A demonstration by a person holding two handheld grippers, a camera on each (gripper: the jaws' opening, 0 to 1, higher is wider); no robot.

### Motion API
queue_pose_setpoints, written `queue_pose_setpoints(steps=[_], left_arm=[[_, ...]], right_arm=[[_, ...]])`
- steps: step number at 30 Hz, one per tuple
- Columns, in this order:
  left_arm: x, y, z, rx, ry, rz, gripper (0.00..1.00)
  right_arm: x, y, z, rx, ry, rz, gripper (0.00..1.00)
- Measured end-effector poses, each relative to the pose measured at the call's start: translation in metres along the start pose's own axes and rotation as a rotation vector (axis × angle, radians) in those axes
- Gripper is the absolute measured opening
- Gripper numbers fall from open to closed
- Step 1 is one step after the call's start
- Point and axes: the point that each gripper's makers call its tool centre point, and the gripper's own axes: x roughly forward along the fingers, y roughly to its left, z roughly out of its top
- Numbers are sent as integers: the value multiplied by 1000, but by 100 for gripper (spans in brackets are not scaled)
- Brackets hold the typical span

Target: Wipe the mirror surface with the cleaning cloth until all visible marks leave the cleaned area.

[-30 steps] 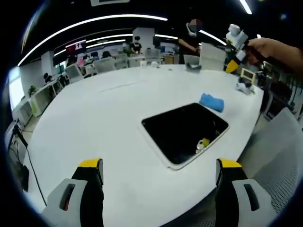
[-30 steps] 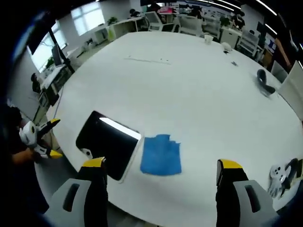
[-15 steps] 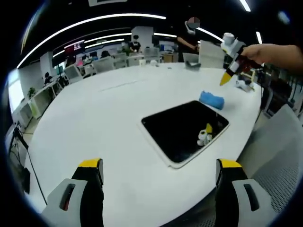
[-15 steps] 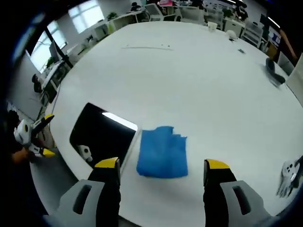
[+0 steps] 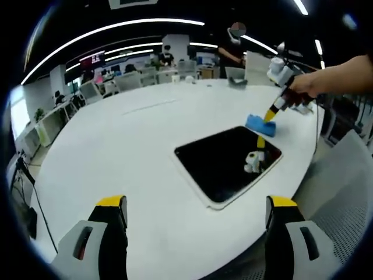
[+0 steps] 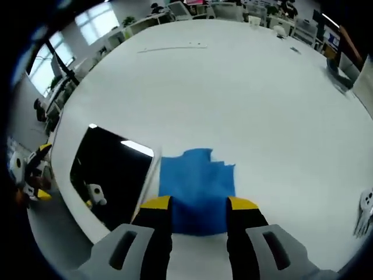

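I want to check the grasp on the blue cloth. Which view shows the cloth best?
The right gripper view: the blue cloth lies large and close, its near edge between the right gripper jaws, beside the mirror. The left gripper view shows it small and far, beyond the mirror, partly covered by the right gripper's tips.

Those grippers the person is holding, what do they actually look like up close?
Each gripper has two chunky light-grey jaws with black inner faces and bright yellow tips. The left gripper and the right gripper look alike, and each grey jaw shell carries a dark slot. From the left gripper view, the right one has a white body above yellow-tipped jaws.
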Motion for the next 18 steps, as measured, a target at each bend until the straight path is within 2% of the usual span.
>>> queue_pose_setpoints(steps=[4,8,11,14,18], left_arm=[[0,0,-2,3,13,-3,99],[0,0,-3,10,15,-5,99],[0,0,-4,13,22,-4,99],[0,1,-3,9,19,-2,99],[1,-1,-4,20,25,-9,99]], right_arm=[[6,0,-1,7,0,-10,31],[9,0,-2,11,4,-19,20],[10,2,8,11,-41,-22,15],[18,3,4,-19,-22,-29,14],[15,1,6,25,-19,-34,8]])
